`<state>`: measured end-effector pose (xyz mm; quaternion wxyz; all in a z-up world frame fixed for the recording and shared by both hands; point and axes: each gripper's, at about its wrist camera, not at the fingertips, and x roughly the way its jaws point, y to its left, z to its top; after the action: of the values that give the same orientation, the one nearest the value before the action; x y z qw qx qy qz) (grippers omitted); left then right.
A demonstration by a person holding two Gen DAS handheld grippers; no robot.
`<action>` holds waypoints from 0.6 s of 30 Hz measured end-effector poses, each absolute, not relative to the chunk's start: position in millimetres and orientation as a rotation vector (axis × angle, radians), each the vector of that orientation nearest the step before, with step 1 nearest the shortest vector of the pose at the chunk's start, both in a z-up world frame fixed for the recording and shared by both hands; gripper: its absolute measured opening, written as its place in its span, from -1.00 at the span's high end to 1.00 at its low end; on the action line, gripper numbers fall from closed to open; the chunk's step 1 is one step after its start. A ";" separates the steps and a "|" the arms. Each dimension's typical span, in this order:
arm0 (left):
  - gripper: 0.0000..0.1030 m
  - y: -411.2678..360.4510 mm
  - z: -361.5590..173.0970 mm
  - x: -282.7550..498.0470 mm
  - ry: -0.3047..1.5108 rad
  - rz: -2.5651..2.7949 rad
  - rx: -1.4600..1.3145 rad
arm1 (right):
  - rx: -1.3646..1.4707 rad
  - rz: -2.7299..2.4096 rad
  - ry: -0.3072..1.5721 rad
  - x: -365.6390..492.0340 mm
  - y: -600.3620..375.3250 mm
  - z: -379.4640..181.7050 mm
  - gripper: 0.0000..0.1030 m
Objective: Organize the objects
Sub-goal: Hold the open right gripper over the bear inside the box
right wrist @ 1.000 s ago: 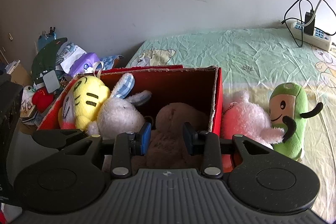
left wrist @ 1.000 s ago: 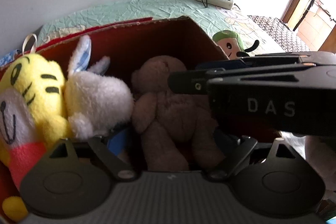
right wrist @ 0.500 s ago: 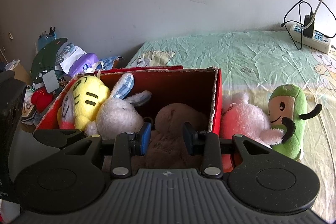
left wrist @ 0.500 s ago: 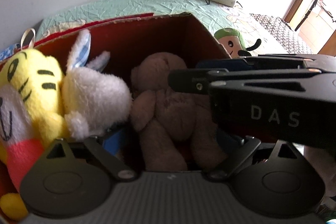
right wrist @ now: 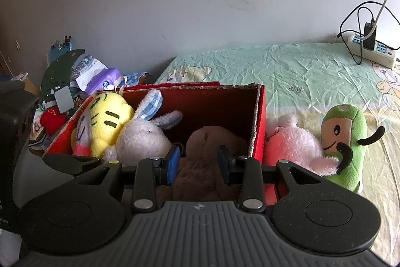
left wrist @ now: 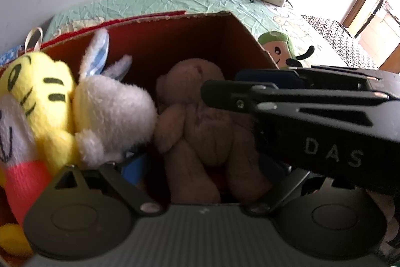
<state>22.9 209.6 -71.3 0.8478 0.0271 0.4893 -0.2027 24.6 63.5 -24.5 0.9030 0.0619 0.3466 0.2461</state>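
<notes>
Bear (left wrist: pixel 200 126) in box (right wrist: pixel 260 121): soft, light, squashy; you pinch torso. Left gripper (left wrist: pixel 205 174) wide apart around bear, not pressing. Right gripper (right wrist: pixel 198 164) half-parted, empty

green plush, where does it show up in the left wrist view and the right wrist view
Left wrist view: green plush upper right of centre, only its head peeking over the right wall of the red box, above the right gripper.
Right wrist view: far right, whole body upright on the bed, beside the pink plush, outside the box's right wall.
Shared landmark: the brown bear lying in the box's right half.
</notes>
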 end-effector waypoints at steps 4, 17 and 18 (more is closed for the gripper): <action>-0.85 206.8 -72.1 21.4 1.035 -0.398 0.046 | 0.130 0.524 0.712 24.5 62.2 -25.0 0.32; -0.86 203.2 -73.3 19.5 1.038 -0.292 0.035 | 0.109 0.573 0.665 19.5 58.8 -27.9 0.31; -0.86 202.7 -72.8 18.7 1.037 -0.281 0.034 | 0.112 0.580 0.666 20.0 57.9 -27.7 0.31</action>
<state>18.7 202.7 -72.8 0.8590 0.0163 0.4939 -0.1338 20.0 57.9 -27.7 0.9025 0.0542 0.3223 0.2806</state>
